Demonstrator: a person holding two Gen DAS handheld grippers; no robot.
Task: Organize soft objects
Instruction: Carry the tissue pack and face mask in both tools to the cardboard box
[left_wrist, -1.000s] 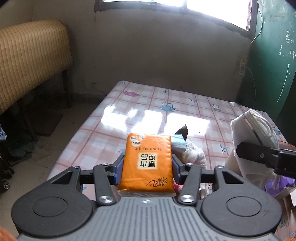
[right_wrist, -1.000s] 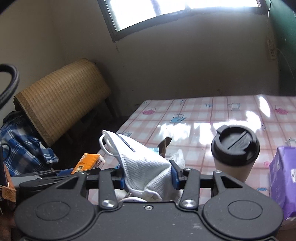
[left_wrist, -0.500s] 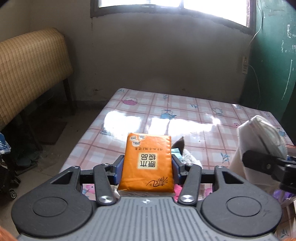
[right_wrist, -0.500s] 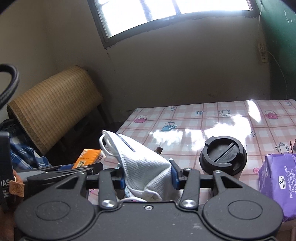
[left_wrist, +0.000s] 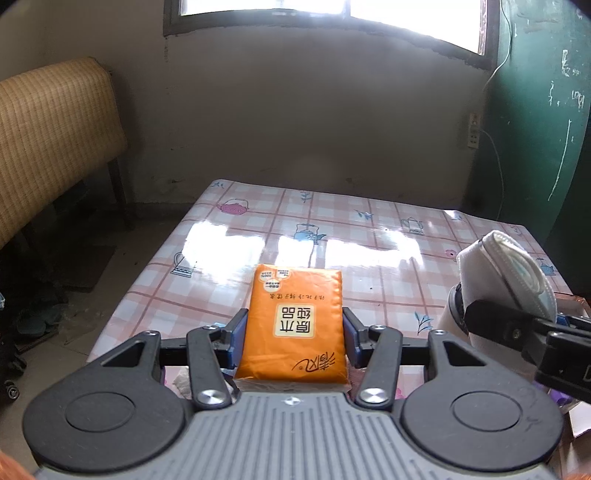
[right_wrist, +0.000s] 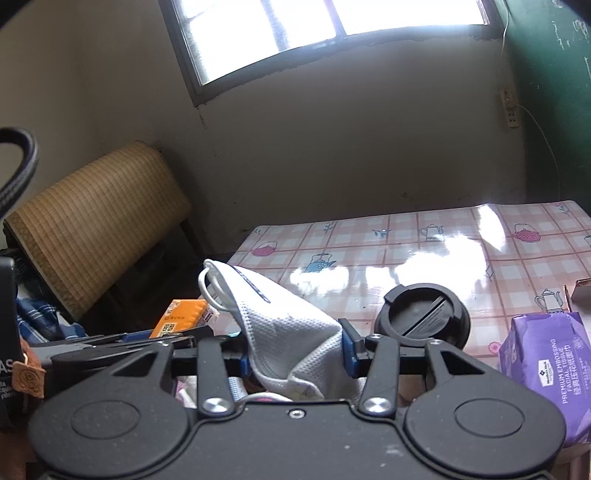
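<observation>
My left gripper (left_wrist: 294, 332) is shut on an orange tissue pack (left_wrist: 294, 321) held flat above the near edge of the table (left_wrist: 332, 236). In the right wrist view my right gripper (right_wrist: 293, 350) is shut on a white face mask (right_wrist: 280, 328), whose ear loop sticks up at the left. The same mask (left_wrist: 506, 273) shows at the right edge of the left wrist view, with the right gripper's black finger under it. The orange pack (right_wrist: 181, 317) also appears at the left of the right wrist view.
A black-lidded cup (right_wrist: 424, 317) stands just beyond the right gripper. A purple facial tissue pack (right_wrist: 546, 369) lies at the right. The table wears a pink checked cloth with teapot prints. A woven bamboo headboard (left_wrist: 51, 140) leans at the left, a green door (left_wrist: 546, 110) at the right.
Both grippers have risen and tipped up with their loads. The crumpled things under the left gripper have dropped out of view, and the cup now sits lower in the right wrist view.
</observation>
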